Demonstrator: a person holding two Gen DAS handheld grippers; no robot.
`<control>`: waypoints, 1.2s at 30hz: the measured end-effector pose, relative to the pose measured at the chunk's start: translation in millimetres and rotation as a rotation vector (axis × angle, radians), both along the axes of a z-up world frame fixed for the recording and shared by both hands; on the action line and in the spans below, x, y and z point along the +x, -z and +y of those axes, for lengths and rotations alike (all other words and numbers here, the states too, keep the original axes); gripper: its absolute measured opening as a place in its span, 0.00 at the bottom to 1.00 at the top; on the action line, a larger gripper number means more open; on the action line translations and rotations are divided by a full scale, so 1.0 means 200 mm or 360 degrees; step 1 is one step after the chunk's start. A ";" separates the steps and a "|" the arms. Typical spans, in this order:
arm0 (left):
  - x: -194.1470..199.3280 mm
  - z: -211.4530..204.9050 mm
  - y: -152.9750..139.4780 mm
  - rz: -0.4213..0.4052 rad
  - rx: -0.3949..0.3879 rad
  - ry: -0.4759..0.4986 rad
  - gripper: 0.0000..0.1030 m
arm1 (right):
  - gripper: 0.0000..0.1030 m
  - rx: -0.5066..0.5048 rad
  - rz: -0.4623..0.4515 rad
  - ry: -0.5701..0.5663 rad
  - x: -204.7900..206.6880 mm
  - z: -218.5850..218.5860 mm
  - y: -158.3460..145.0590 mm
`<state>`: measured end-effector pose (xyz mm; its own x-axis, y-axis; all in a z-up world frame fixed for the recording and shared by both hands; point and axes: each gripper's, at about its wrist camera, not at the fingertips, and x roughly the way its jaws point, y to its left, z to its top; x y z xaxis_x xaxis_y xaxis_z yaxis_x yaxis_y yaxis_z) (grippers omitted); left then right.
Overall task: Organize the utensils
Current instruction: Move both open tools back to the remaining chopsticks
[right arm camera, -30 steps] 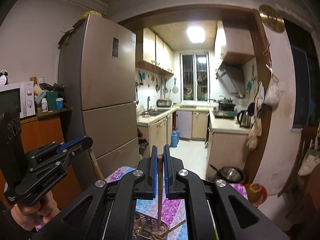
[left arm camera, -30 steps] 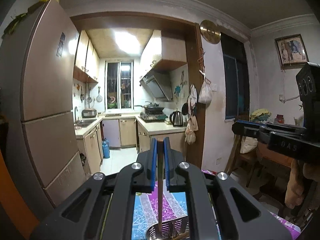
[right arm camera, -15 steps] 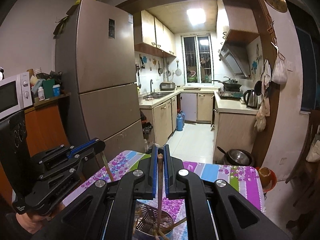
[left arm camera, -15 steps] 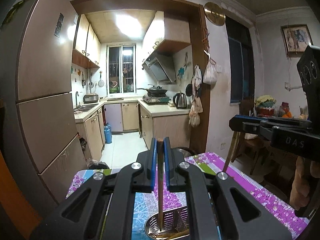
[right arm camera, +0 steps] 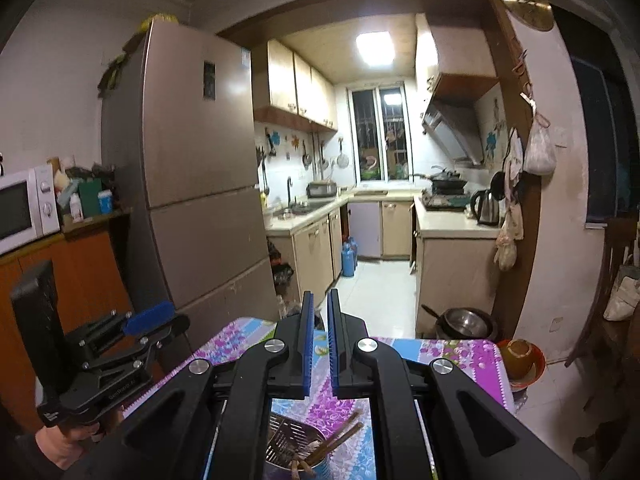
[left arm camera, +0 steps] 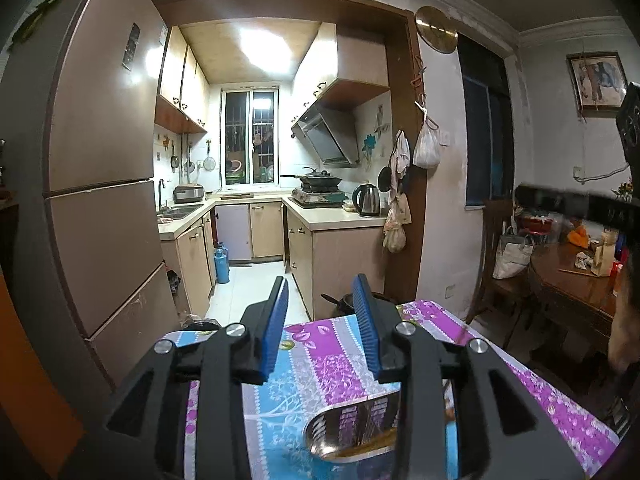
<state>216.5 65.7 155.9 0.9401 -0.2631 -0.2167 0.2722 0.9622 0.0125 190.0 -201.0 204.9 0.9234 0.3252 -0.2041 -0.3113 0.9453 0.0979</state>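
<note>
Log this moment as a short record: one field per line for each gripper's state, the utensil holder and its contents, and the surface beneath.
left gripper: open, blue pads wide apart, nothing between them
right gripper: open, narrow gap, nothing between the pads
utensil holder: metal cylinder standing on the table, directly below the right gripper
holder contents: wooden chopsticks leaning to the right, plus a perforated metal utensil
table: covered with a purple and blue floral cloth
</note>
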 end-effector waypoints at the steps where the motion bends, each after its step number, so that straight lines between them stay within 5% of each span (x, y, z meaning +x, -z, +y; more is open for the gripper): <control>1: -0.06 0.03 0.00 -0.0012 0.0001 0.0000 0.41 | 0.08 -0.0002 -0.0027 0.0004 -0.06 -0.02 -0.01; 6: -0.51 0.17 0.11 -0.0109 0.0058 0.0035 0.60 | 0.24 -0.0077 -0.0165 -0.0001 -0.49 -0.07 0.06; 9: -0.80 0.25 0.28 -0.0088 0.0123 0.0083 0.62 | 0.26 -0.0109 -0.0168 -0.0026 -0.79 -0.06 0.27; 14: -1.09 0.32 0.68 0.0106 0.0202 0.0096 0.62 | 0.26 -0.0123 0.0005 -0.0050 -1.20 0.06 0.84; 20: -1.15 0.40 1.04 0.0390 0.0144 0.0080 0.62 | 0.26 -0.0075 0.0335 -0.0052 -1.43 0.23 1.37; 28: -1.19 0.39 1.14 0.0396 0.0129 0.0066 0.62 | 0.26 -0.0112 0.0393 -0.0142 -1.50 0.51 1.48; 36: -1.24 0.36 1.25 0.0420 0.0183 0.0141 0.62 | 0.21 -0.0169 0.0449 -0.0019 -1.43 0.63 1.61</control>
<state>-31.2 137.7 -94.3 0.8216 -0.3012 -0.4839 0.3634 0.9309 0.0375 -95.2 -75.3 -117.0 0.8214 0.2987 -0.4859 -0.2970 0.9513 0.0827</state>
